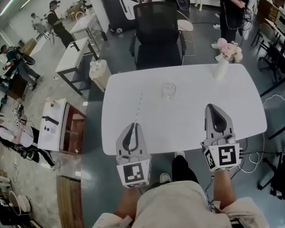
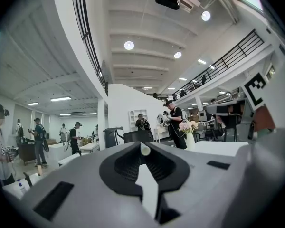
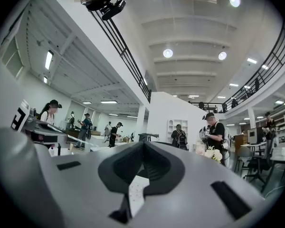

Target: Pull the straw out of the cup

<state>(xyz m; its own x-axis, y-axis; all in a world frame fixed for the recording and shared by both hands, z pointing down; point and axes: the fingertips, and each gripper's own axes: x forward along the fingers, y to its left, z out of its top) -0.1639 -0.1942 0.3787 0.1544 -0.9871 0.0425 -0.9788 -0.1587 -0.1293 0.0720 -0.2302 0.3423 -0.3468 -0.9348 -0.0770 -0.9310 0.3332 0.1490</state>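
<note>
The left gripper (image 1: 133,125) has its 2 jaws clamped on the white straw (image 1: 138,107), which is out of the glass cup (image 1: 168,90) and slants left of it over the white table (image 1: 194,127). The right gripper (image 1: 215,107), its jaws together with nothing between them, hovers right of the cup.

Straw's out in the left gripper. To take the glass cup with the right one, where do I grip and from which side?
Probably take the cup by its side wall, jaws across the round body, coming level from the near right, where the right gripper sits. It stands upright on the table with that side unobstructed. Those jaws are shut, so open them first.
</note>
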